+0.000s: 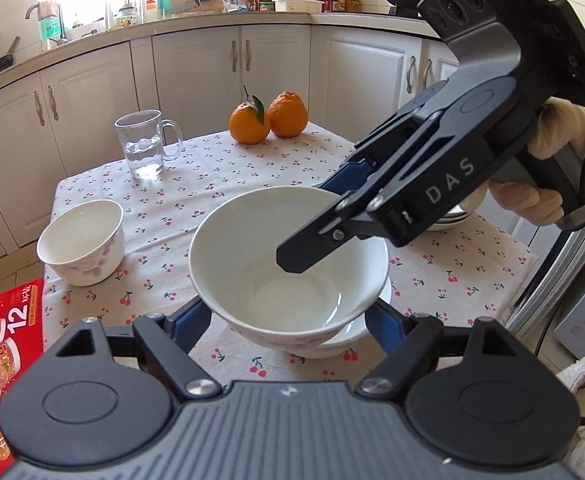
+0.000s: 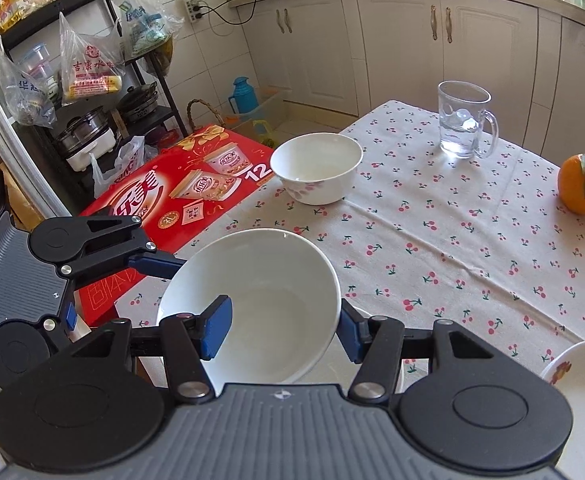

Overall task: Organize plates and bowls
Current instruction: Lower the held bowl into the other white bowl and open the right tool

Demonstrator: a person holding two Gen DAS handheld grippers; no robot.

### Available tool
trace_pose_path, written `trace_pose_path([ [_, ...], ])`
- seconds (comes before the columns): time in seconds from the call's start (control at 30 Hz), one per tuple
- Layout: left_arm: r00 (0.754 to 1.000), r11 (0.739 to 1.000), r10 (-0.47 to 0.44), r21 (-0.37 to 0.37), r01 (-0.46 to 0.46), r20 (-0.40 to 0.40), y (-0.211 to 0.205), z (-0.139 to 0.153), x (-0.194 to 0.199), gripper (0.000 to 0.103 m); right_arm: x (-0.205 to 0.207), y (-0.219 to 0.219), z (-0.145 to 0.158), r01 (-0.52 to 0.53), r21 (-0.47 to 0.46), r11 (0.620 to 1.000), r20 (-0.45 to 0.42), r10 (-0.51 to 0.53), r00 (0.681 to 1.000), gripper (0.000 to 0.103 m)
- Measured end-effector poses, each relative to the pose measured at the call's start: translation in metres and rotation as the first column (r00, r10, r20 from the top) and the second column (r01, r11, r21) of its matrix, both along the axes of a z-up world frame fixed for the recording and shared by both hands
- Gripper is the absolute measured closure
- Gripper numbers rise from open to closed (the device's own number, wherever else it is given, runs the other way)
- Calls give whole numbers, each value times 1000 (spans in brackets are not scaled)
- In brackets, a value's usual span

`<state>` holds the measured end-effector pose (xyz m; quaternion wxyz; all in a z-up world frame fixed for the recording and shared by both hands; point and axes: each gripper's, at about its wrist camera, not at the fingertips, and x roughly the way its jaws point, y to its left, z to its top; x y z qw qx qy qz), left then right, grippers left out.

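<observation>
A large white bowl (image 1: pixel 288 264) is held clear above the surface (image 1: pixel 432 280), which is covered by a cherry-print cloth. The left hand-held gripper (image 1: pixel 290 316) clamps the bowl from outside, one blue pad on each side of its lower wall. The right hand-held gripper (image 2: pixel 280 322) grips the same bowl (image 2: pixel 252 300) at the rim, one finger (image 2: pixel 216 326) inside and the other outside the wall. In the left wrist view this right hand-held gripper enters from the right, its inner finger (image 1: pixel 308 254) reaching down into the bowl.

Directly beneath the raised bowl sits another white dish (image 1: pixel 344 340), only partly visible. A smaller flower-patterned bowl (image 1: pixel 82 242) stands well apart near the left edge. Further stacked dishes (image 1: pixel 458 210) lie behind the right hand-held gripper. A glass mug (image 1: pixel 144 142) and two oranges (image 1: pixel 268 118) stand at the far side.
</observation>
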<state>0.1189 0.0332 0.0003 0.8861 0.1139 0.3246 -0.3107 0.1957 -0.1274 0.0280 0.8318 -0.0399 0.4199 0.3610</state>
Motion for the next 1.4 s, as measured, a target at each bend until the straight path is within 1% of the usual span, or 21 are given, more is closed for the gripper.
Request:
trace_pose_path([
  [0.27,999,999,-39,14,40,-31,-18,-10,10,19,1,-21,-13,58,-8,998,-12,-58,998,41],
  [0.47,997,998,-53,25,54,-51,-23,-14,14,19,2,-28,-22,78,-4,997,-27,-78,997,41],
  [0.8,996,998,-54,36,56,-67,-24,-19,17,19,2,-29,-34,80,-16,997,-39,-80,996,41],
  [1.1,996,998,-50,27,52,-72,-22,-21,19,17,-1,-26,-35,68,-28,997,-12,-68,998,38],
  [1.17,996,999,-47,23,49,-76,-21,-21,19,16,-2,-25,-35,62,-28,998,-8,-63,998,35],
  [1.27,996,999,-42,17,43,-79,-20,-22,19,14,-4,-24,-35,52,-20,998,-11,-53,999,28],
  [1.33,997,999,-40,29,42,-60,-21,-22,17,13,-5,-23,-34,54,-18,998,-2,-54,999,16],
  [1.4,998,999,-39,33,41,-54,-21,-21,16,13,-8,-24,-31,61,-25,998,26,-60,998,14],
])
